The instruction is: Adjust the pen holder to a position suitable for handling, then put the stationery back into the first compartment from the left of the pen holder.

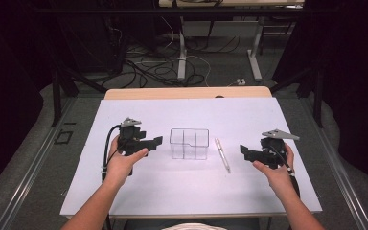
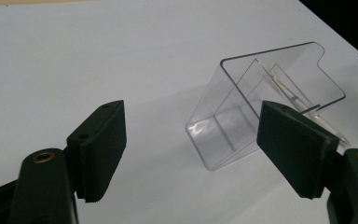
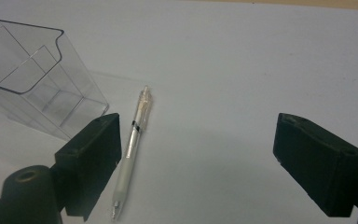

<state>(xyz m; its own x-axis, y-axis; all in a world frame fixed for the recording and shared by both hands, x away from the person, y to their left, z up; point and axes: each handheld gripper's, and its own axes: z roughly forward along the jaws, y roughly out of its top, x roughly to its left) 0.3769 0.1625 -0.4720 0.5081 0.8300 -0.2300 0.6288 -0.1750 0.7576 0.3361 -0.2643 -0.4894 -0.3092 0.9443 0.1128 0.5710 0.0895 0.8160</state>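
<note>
White table (image 1: 139,191) | clear box (image 1: 189,143) between left gripper (image 1: 157,142) and right gripper (image 1: 243,150), both wide, empty | pen (image 1: 222,154) beside box | high view adds floor cables (image 1: 153,67).

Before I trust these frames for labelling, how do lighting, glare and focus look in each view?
High view: soft, slightly blurred, the white table sheet bright against dark surroundings. Left gripper view: the clear container is sharp, with a small glint near its base. Right gripper view: the pen is crisp, with a faint shadow; lighting is even.
</note>
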